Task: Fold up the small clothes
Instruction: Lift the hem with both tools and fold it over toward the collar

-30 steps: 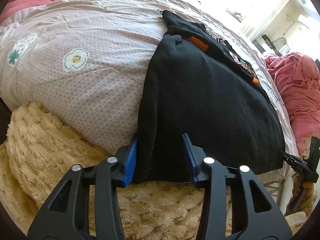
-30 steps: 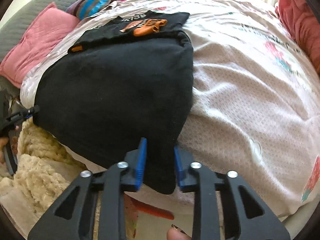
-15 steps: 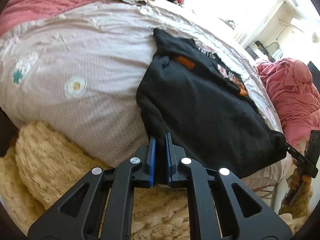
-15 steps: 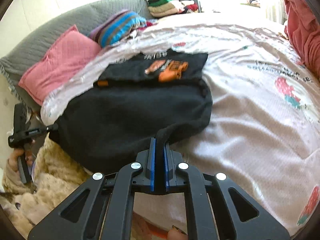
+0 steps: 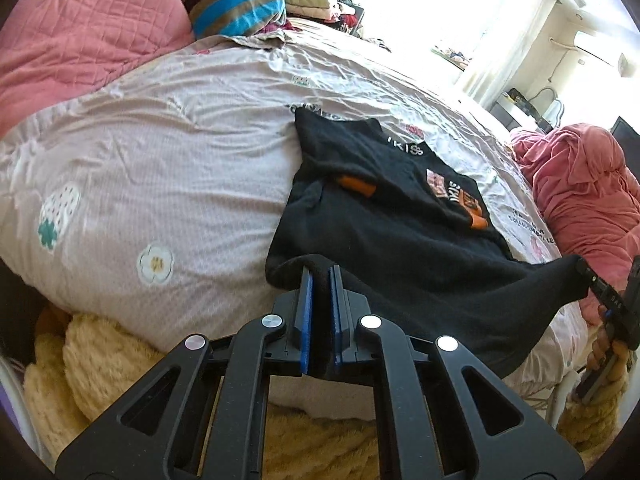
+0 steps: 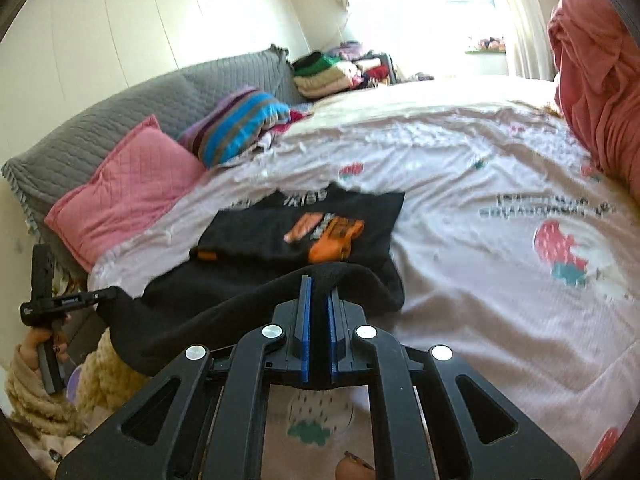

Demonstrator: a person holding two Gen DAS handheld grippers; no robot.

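Observation:
A black sweatshirt (image 5: 400, 248) with an orange print lies partly folded on the pink bed cover (image 5: 168, 152). My left gripper (image 5: 320, 276) is shut on its near left hem corner and holds it raised. My right gripper (image 6: 318, 284) is shut on the near right hem corner of the sweatshirt (image 6: 304, 236), also raised. The hem hangs stretched between the two. Each gripper shows in the other's view: the right gripper (image 5: 600, 284) at the right edge of the left wrist view, the left gripper (image 6: 72, 302) at the left edge of the right wrist view.
A pink pillow (image 6: 124, 188), a striped cushion (image 6: 240, 128) and stacked clothes (image 6: 332, 72) sit at the bed's head. A pink blanket heap (image 5: 580, 200) lies on the right. A cream fluffy throw (image 5: 112, 364) hangs at the near edge.
Both grippers have shut on the hem corners and lifted them up and toward the print end. The near part of the sweatshirt has come off the bed.

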